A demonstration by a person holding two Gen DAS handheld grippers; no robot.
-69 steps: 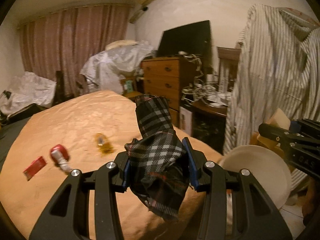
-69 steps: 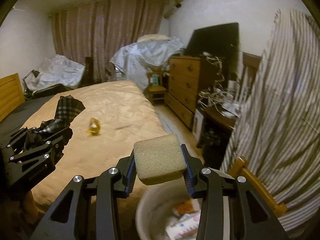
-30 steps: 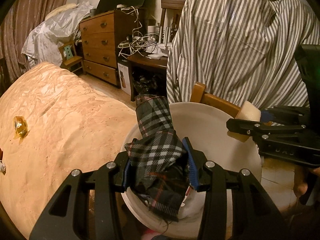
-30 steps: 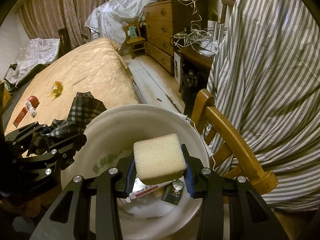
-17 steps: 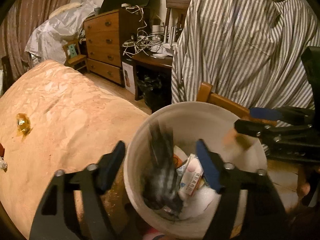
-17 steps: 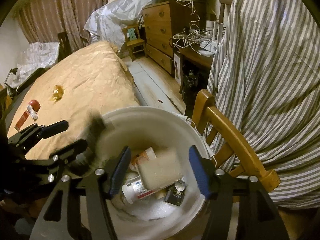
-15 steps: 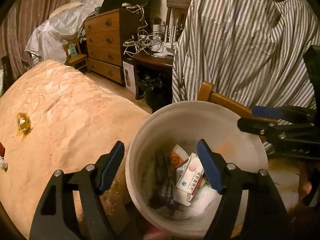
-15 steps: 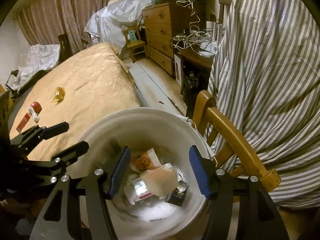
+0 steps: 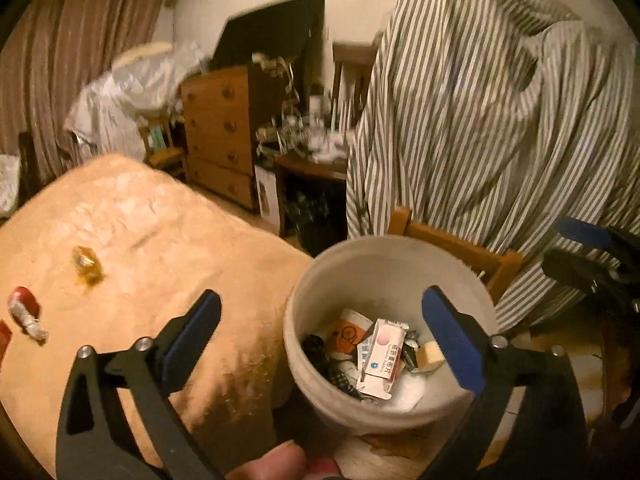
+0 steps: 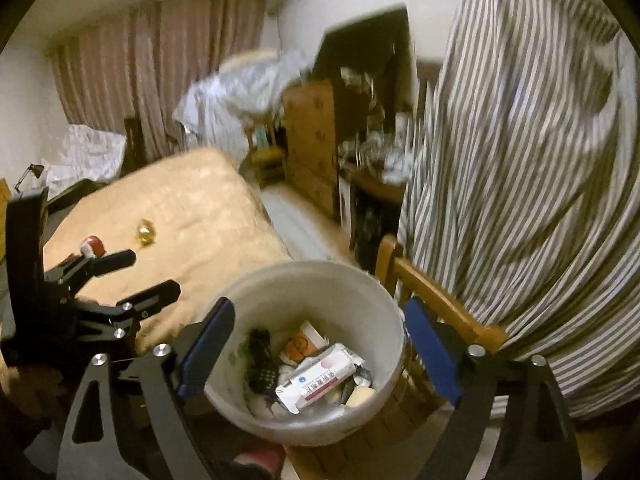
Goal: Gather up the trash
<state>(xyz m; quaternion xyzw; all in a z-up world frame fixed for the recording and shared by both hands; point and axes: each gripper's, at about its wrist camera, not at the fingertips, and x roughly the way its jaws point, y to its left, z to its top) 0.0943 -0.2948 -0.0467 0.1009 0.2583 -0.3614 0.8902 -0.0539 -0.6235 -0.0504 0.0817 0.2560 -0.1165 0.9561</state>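
Both tools hang over the white bin [image 9: 384, 252], which stands at the corner of the bed [image 9: 160, 240] against a wooden chair [image 10: 436, 300]. The left gripper [image 9: 320, 332] has its fingers [image 9: 192, 332] spread wide with nothing between them; the right gripper [image 10: 316, 344] is the same, its fingers apart and empty.

Trash in the bin: a white carton [image 10: 320, 376], an orange-printed wrapper [image 9: 347, 332], a scrap of dark plaid cloth [image 10: 260, 356] and a pale sponge [image 9: 429, 354], all lying well below the rim.

The step in hand looks like the turn away from the bin toward the rest of the litter. Three pieces lie on the bed, well away from the bin on its left: a yellow wrapper [image 9: 86, 268], a red-capped tube [image 9: 26, 312] farther left, and a red packet [image 9: 4, 336] at the frame edge. To do this well, I would take the wrapper, nearest the bin, with the left tool, lowering the open fingers astride it and pressing slightly into the soft cover before closing, since thin film slips. The tube suits a grasp across its body.

The carton bears blue Chinese characters and a pink disc; they are too blurred to read. The orange wrapper shows a dark round mark, also illegible.
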